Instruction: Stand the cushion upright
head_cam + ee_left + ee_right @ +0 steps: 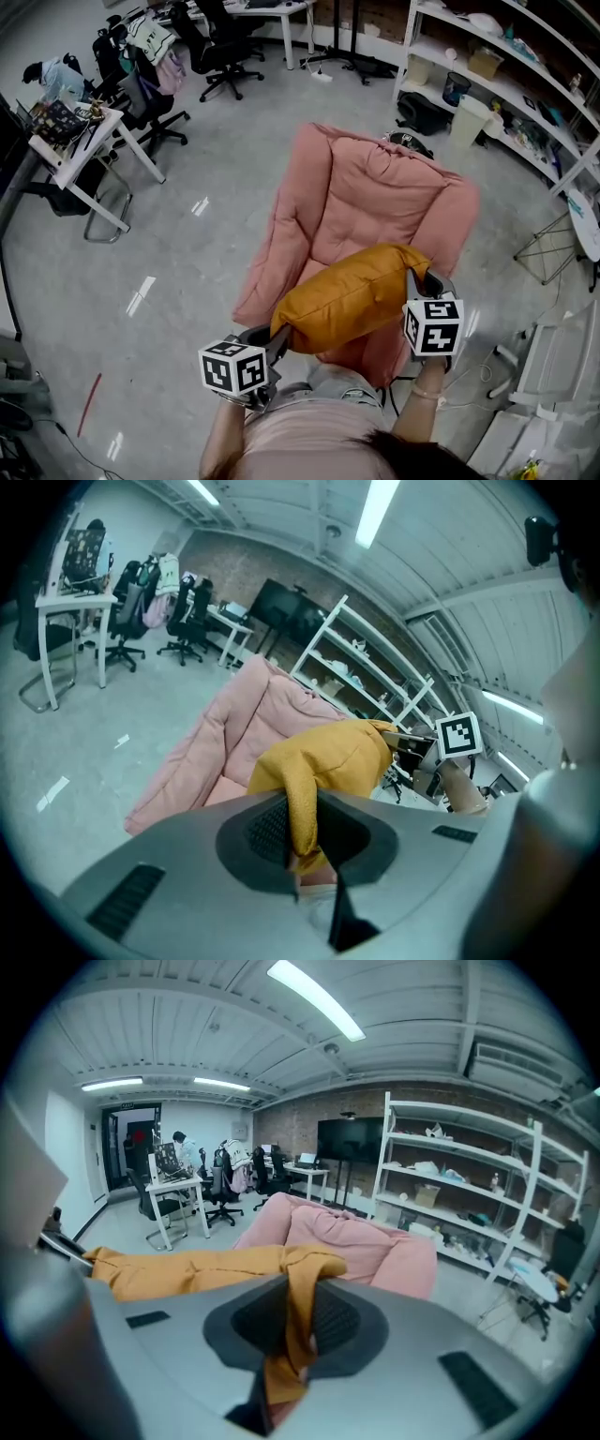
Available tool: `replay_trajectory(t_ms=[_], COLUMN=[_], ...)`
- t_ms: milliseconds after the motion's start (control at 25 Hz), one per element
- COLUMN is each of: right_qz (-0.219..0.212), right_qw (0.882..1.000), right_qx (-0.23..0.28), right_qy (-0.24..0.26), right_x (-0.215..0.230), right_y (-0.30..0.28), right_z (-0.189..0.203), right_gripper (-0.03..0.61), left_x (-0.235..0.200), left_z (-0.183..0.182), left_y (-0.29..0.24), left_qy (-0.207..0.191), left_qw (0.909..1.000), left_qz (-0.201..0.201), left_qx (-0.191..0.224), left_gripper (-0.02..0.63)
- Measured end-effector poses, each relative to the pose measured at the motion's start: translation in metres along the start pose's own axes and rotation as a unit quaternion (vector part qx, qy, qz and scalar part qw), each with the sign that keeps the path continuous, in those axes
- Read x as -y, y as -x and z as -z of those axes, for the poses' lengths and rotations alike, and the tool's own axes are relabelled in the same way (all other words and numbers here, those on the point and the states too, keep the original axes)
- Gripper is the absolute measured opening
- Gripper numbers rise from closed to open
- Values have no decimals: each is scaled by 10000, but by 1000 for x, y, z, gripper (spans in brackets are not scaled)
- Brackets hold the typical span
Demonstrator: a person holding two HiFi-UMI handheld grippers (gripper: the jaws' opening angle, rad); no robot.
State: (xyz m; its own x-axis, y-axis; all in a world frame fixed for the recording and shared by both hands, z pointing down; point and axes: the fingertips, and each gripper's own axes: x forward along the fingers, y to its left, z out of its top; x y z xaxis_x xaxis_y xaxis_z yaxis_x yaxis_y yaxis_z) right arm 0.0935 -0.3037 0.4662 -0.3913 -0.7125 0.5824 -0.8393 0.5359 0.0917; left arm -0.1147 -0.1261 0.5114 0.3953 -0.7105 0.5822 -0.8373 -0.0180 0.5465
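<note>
A mustard-yellow cushion (pixel 352 295) hangs lifted over the seat of a pink padded armchair (pixel 366 202), held between both grippers. My left gripper (pixel 278 339) is shut on the cushion's near left corner (pixel 302 799), the fabric pinched between its pads. My right gripper (pixel 419 281) is shut on the right corner (pixel 295 1307), with a fold of yellow cloth hanging from its jaws. The cushion stretches slanted between the two, its right end higher. The right gripper (pixel 412 747) with its marker cube also shows in the left gripper view.
Office chairs (pixel 220 42) and a white desk (pixel 80 155) stand at the back left. White shelving (pixel 506 84) with boxes and bins runs along the right. A folding frame (pixel 553 248) stands by the armchair's right side. Grey floor (pixel 169 281) lies on the left.
</note>
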Motion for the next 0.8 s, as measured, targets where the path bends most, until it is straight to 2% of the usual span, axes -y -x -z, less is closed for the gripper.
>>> replay_trajectory(t_ms=[160,480,800], right_qz=[-125,-284,-64], right_qw=[9998,9985,9979], right_qx=[-146,-418,-599], right_qy=[22,-190,-228], right_x=[1,16,11], right_y=[-17,-56,-84], right_z=[-11,-34,-52], right_gripper=[57,55,52], left_x=[-13,-32,-60], left_z=[-25,-80,-122], left_y=[-10,-40,-58], left_qy=[-42,-105,-260], left_qw=[10000,9997,9995], left_qz=[-27,-37,47], left_qx=[-58,206,174], left_gripper=[37,37,37])
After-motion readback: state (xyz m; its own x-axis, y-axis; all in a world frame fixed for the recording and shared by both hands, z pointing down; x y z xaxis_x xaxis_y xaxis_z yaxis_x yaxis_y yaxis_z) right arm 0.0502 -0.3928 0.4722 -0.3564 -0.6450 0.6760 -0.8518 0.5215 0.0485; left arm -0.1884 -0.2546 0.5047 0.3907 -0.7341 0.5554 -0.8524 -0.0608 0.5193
